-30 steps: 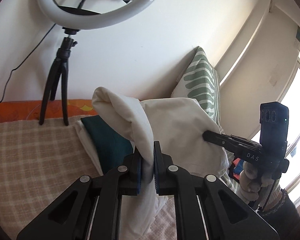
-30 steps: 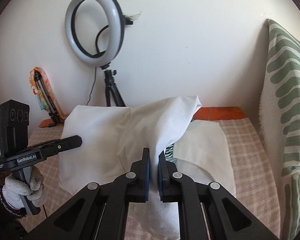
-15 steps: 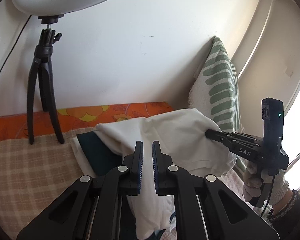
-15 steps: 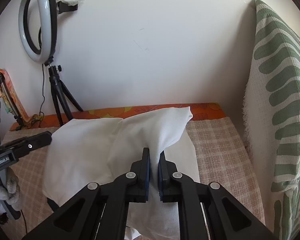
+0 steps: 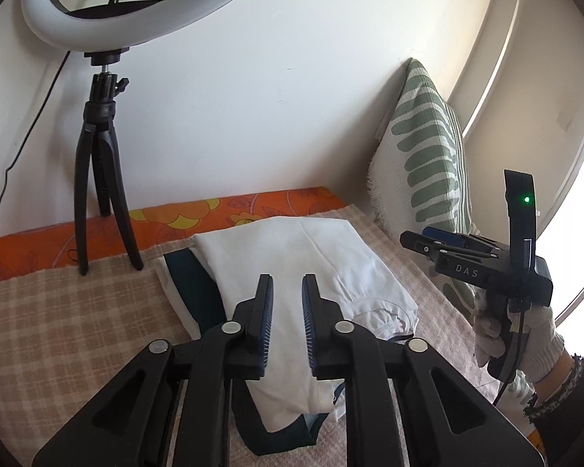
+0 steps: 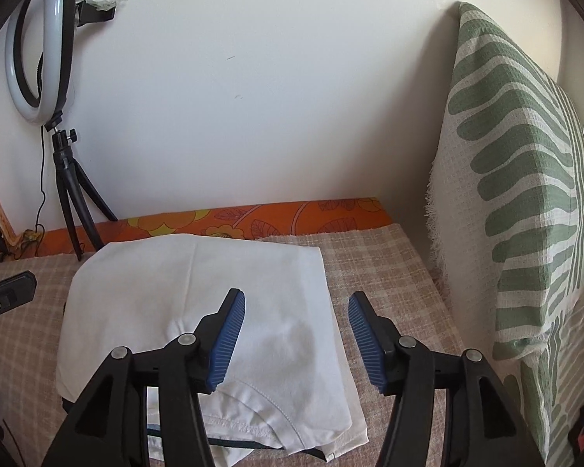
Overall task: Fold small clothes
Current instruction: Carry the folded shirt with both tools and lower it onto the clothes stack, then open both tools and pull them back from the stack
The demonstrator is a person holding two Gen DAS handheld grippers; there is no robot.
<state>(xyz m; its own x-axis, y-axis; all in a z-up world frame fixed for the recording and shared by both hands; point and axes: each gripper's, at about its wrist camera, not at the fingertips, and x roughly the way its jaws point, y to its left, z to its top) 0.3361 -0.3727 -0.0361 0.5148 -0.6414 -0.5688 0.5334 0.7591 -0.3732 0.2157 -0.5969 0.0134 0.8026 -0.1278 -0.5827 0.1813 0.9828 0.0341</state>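
Dropped from both tongs, the shirt [image 6: 198, 311] now lies folded on the bed [image 6: 389, 272]; left tongs [image 5: 287, 307] and right tongs [image 6: 296, 327] hover above it, opening, empty.

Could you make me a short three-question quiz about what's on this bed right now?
1. True or false: the white garment is pinched in the right gripper.
2. What stands at the wall on the left? A) ring light on a tripod B) fan C) lamp
3. What pattern colour has the cushion?

Key: 1 false, its jaws are opening and the garment lies flat on the checked blanket; 2 A; 3 green.
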